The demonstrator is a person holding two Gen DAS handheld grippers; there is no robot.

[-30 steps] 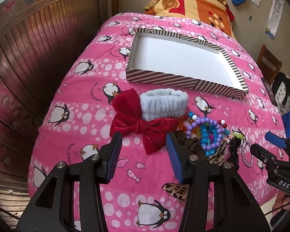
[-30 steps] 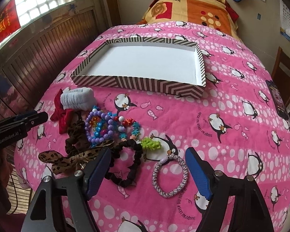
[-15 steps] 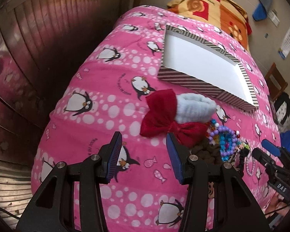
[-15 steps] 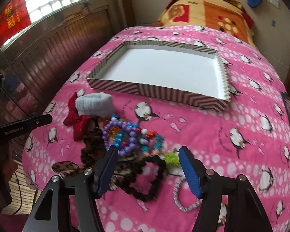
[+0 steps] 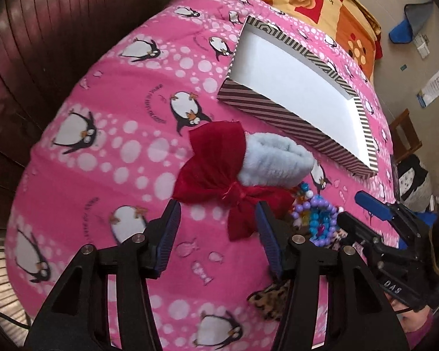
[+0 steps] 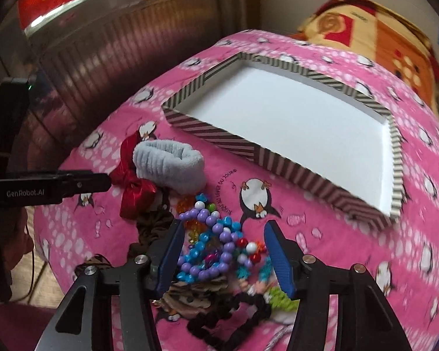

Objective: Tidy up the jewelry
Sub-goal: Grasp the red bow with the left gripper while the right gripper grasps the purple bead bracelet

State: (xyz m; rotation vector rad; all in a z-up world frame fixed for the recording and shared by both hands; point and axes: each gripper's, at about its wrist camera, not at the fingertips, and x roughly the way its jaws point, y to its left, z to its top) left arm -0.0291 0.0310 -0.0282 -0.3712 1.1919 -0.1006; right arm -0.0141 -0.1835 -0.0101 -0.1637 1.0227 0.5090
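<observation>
- Since a second earlier, we had swung both grippers leftward across the bed: the left gripper [image 5: 218, 235] had gone from straddling the lower edge of the red bow [image 5: 219, 175] to hanging over bare pink quilt [image 5: 108, 158] at the bow's left tail, and the right gripper [image 6: 222, 251] had left the woven bracelet behind and come over the bead pile
- Our left gripper's jaws were opening, with only the bow's lower tail and quilt showing between them and neither pad pressing on anything
- Our right gripper's jaws were closing around the purple bead bracelet [image 6: 207, 245] and the blue beads [image 6: 200, 238] tangled in it; the pads stood either side of the beads and we could not see them touching
- The jewelry lay in a heap near the foot of the quilt: the red bow, a pale blue fluffy band [image 6: 169, 163] lying on the bow, the beads, a brown scrunchie [image 6: 152, 222], a leopard-print piece [image 5: 270, 299], a black scrunchie [image 6: 228, 318] and a green tuft [image 6: 281, 299]
- The striped tray [image 6: 216, 137] with its white floor sat just beyond the heap, holding nothing
- A patterned orange blanket [image 5: 330, 8] lay at the head of the bed
</observation>
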